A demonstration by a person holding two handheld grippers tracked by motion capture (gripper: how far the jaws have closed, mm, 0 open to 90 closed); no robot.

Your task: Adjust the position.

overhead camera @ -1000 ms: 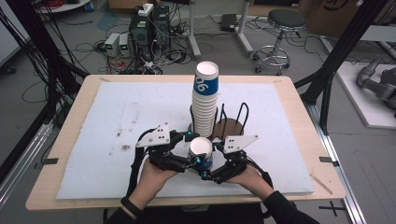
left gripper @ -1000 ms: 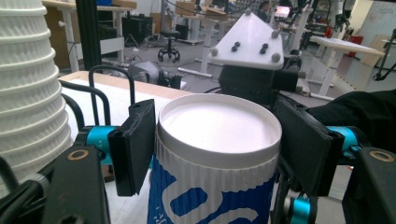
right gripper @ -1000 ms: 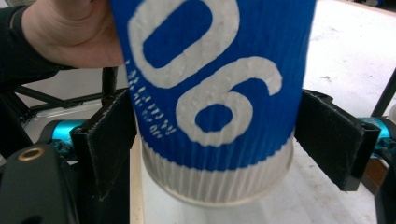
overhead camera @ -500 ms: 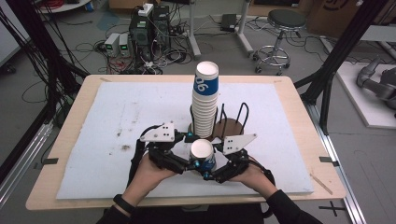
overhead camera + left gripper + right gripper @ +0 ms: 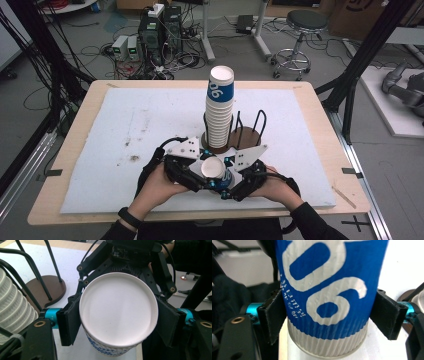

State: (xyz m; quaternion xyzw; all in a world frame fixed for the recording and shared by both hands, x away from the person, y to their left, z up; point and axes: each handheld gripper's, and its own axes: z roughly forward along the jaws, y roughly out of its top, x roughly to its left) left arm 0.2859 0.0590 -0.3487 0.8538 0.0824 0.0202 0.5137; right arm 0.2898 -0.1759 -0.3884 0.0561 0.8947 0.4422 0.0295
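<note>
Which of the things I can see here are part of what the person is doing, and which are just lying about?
In the job:
- cup, between both grippers
- left hand-held gripper, shut on the cup
- right hand-held gripper, around the cup
- cup stack
- holder

Lying about:
- stool
- computers
- floor cables

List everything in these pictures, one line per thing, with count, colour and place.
Single cup: one, blue and white, between the two grippers at the near edge.
Cup stack: one tall stack, white with a blue top cup, in the holder.
Holder: one, black wire on a brown base, mid-table.
Board: one, white, covering the table.
Table: one, light wood.
Stool: one, dark, on the floor behind.
Computer towers: dark, on the floor behind.
Left gripper: black, shut on the single cup.
Right gripper: black, jaws just opened, cup between them.
Hands: two, holding the grippers.
</note>
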